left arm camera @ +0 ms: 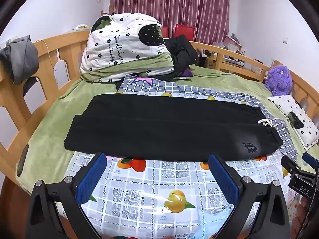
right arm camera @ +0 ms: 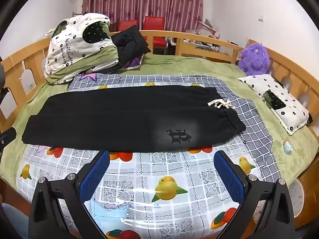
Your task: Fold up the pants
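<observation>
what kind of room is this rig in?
Most likely a home bedroom: a wooden-railed bed with a green blanket, a folded quilt, a pillow and a purple plush toy.

A folded white quilt (left arm camera: 127,45) at the upper left of the bed is showing a line of black cursive script running down its side; in the left wrist view it is reading roughly as "after all tomorrow is another day", though several letters are staying unclear. In the right wrist view the same quilt (right arm camera: 79,45) is showing that script too small to read fully. The black pants (right arm camera: 127,117) are carrying a dark gothic-style emblem (right arm camera: 179,136) near the waistband, its letters not legible. At the right edge of the left wrist view, a black device (left arm camera: 301,181) is bearing the white letters "DAS". Small print under the fruit pictures on the plastic sheet (right arm camera: 139,171) is too tiny to read.
</observation>
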{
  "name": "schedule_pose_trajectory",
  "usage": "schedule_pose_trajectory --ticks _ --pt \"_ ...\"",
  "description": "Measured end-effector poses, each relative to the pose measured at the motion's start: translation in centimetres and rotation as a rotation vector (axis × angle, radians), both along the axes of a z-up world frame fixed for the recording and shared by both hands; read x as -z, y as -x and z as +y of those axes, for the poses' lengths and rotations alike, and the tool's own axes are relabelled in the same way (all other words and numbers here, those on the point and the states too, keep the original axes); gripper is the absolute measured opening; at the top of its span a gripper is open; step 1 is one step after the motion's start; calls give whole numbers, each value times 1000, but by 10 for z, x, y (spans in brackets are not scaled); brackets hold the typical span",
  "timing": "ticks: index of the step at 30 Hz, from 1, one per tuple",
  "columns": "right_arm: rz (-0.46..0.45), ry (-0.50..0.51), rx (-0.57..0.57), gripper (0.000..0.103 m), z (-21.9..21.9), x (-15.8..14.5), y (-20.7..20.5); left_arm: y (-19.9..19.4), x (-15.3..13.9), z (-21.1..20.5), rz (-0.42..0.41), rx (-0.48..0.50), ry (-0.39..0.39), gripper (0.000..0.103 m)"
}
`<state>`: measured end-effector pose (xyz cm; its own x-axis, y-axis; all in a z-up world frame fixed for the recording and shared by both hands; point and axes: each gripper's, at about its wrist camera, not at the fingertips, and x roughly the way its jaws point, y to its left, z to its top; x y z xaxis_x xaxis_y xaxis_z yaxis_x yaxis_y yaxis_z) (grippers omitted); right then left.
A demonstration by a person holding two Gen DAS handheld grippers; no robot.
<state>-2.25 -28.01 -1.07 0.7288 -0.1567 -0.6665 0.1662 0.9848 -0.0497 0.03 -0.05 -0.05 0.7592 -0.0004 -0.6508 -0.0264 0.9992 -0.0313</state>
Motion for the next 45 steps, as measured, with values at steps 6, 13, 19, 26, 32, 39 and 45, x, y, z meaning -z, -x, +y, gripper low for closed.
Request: schedule_pose_trajectory --ticks 6,13,19,26,32,39,45 --pt "1 -8 0 102 -1 0 2 -3 6 -1 15 1 32 102" --pt "9 -15 8 102 -6 -2 1 -3 6 2 23 14 36 102" --pt "5 -20 13 102 -4 0 3 -4 5 2 26 16 31 102" --pt "4 -19 15 102 -4 0 3 -3 7 1 20 30 25 102" --pt "6 -19 14 102 -4 -1 3 -3 8 -2 17 32 19 102" --pt "5 -19 14 102 -4 -1 3 -4 7 -1 21 32 19 102" --pt "6 -19 12 102 -3 -1 4 -4 7 -1 22 34 18 102"
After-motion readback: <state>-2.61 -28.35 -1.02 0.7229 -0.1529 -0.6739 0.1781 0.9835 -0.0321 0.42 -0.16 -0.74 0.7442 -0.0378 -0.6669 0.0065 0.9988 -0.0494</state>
